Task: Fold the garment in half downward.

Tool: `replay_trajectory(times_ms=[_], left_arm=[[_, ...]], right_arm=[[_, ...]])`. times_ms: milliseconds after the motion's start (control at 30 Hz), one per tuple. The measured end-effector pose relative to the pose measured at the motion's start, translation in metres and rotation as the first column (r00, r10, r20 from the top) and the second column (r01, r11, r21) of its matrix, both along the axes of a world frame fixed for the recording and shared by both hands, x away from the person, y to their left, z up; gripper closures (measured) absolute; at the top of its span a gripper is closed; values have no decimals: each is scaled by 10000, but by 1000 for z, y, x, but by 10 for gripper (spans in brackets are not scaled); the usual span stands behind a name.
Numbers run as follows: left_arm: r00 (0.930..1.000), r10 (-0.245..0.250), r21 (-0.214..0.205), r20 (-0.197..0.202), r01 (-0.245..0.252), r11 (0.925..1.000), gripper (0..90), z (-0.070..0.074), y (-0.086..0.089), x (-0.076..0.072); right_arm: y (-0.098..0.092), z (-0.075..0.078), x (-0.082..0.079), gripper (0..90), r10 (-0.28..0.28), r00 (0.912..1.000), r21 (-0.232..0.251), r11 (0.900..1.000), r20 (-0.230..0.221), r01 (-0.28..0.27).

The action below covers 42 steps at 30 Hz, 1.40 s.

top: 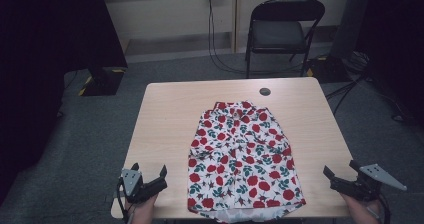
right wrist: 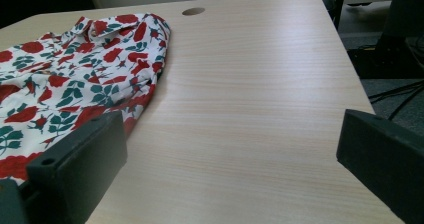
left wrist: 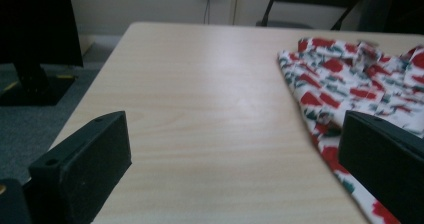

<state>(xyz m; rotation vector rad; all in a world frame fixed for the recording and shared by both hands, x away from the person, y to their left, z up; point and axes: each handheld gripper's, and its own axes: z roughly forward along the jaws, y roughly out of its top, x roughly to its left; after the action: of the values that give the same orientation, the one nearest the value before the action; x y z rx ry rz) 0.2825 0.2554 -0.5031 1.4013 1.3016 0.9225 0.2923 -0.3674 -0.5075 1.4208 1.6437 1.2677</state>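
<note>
A white shirt with red roses and green leaves (top: pixel 241 155) lies flat on the wooden table (top: pixel 165 114), collar toward the far edge, hem at the near edge. My left gripper (top: pixel 150 175) hovers open over the table's near left corner, left of the shirt (left wrist: pixel 345 79). At the near right edge my right gripper (top: pixel 341 171) is open too, well right of the shirt (right wrist: pixel 80 69). Nothing sits between either pair of jaws.
A round cable hole (top: pixel 265 91) sits near the table's far edge. A black folding chair (top: pixel 280 31) stands behind the table, with cables (top: pixel 217 54) running from a wall socket. A dark stand base (top: pixel 102 79) is on the floor at the left.
</note>
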Motion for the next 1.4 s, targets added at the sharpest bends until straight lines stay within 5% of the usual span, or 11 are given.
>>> replay_trajectory(times_ms=[133,300,733,1400], left_arm=[[9926,254,-386,1185,-209,9990,0,8,-2,-4],[9853,-313,-629,1681,424,9971,0,13,-8,2],[9880,-1117,-683,1066,1194,9905,2,21,-20,19],[9912,-1276,-663,362,1298,9893,2,33,-25,36]], right_arm=[[4,-1,2,0,150,9999,-90,9998,-34,-150],[9,1,5,0,368,9992,-152,9992,-122,-370],[21,10,18,0,648,9979,-213,9977,-55,-649],[42,29,45,0,1421,9898,-247,9895,-129,-1424]])
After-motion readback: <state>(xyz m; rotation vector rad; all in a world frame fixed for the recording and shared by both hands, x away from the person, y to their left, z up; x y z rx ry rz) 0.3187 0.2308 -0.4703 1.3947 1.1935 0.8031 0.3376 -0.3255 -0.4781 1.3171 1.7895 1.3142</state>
